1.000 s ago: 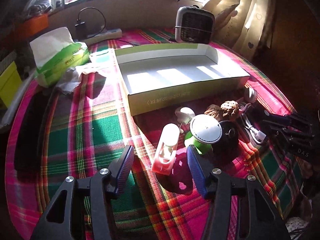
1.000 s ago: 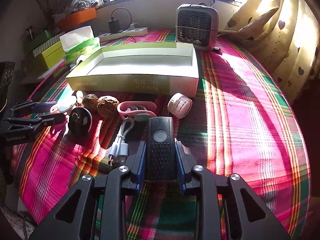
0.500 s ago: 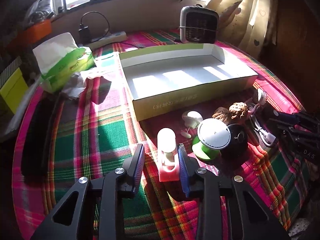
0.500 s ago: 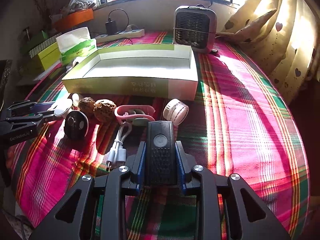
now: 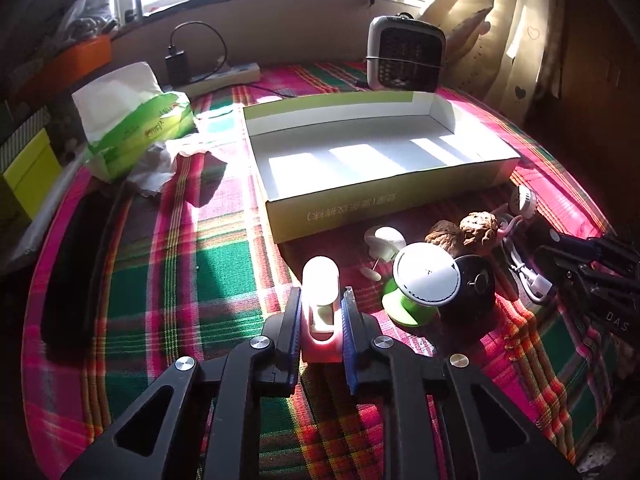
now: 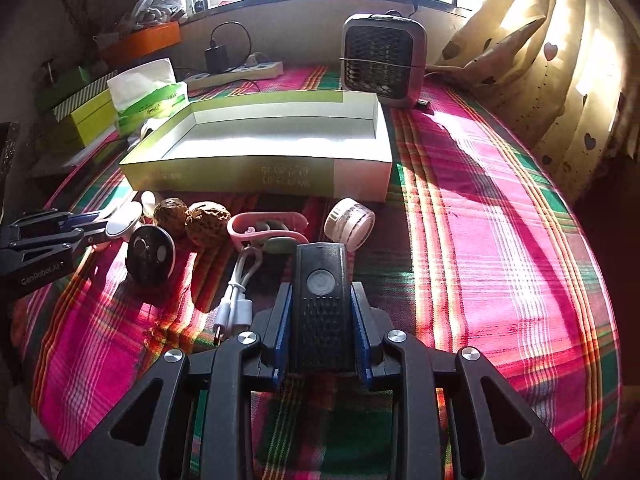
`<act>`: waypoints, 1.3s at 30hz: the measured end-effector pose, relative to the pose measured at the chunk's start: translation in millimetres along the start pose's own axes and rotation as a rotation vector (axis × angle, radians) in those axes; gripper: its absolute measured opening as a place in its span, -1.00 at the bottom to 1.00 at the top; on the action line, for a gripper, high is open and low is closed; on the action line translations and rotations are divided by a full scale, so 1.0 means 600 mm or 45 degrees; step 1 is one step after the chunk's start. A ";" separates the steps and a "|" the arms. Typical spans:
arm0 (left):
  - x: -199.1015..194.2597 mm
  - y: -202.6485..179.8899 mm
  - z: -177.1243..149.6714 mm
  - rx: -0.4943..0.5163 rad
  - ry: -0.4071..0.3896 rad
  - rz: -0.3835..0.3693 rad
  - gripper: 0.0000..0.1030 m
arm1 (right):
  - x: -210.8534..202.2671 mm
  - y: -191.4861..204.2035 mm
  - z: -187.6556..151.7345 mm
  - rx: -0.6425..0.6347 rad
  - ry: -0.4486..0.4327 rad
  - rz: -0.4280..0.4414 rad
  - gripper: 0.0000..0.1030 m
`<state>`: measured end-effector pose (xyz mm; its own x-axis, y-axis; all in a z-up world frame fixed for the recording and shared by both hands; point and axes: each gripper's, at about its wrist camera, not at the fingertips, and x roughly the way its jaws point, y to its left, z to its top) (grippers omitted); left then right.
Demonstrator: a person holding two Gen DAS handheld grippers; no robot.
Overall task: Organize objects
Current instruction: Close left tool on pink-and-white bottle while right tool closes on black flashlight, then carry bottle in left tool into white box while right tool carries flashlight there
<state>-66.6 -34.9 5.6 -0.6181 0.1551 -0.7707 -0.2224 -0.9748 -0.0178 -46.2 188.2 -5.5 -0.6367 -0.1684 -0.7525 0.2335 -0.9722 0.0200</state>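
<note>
Since the earlier frames, the left hand-held gripper (image 5: 321, 320) has just been closing, and its blue pads now press both sides of the pink-and-white holder (image 5: 321, 312), which a second ago stood loose between wide jaws. That holder stands upright on the plaid bench (image 5: 160, 264), just in front of the clutter of small things beside the green-footed white disc (image 5: 420, 284). The right hand-held gripper (image 6: 320, 320) is clamped narrowly on the black remote-like device (image 6: 321, 304), gripped along its long sides so it points forward. Both objects are probably held this way for a lift into the open cardboard box (image 5: 360, 204), which sits empty just behind the clutter. Two walnuts (image 6: 188, 218), a white cable (image 6: 236, 296) and a round white case (image 6: 349, 229) lie on the cloth unsorted.
</note>
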 end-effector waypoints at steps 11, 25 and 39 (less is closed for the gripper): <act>-0.002 -0.001 -0.002 -0.053 -0.005 0.020 -0.71 | -0.004 -0.003 -0.002 0.010 0.002 0.017 -0.46; -0.013 -0.004 -0.006 -0.060 -0.012 0.027 -0.71 | -0.006 0.003 0.000 0.006 0.001 0.047 -0.46; -0.037 -0.013 0.030 -0.063 -0.058 -0.011 -0.70 | -0.019 -0.004 0.026 0.005 -0.041 0.079 -0.46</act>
<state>-64.9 -28.1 34.3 -0.6504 0.1695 -0.7405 -0.1911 -0.9799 -0.0565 -50.6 190.1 13.4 -0.6444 -0.2335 -0.7282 0.2704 -0.9603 0.0686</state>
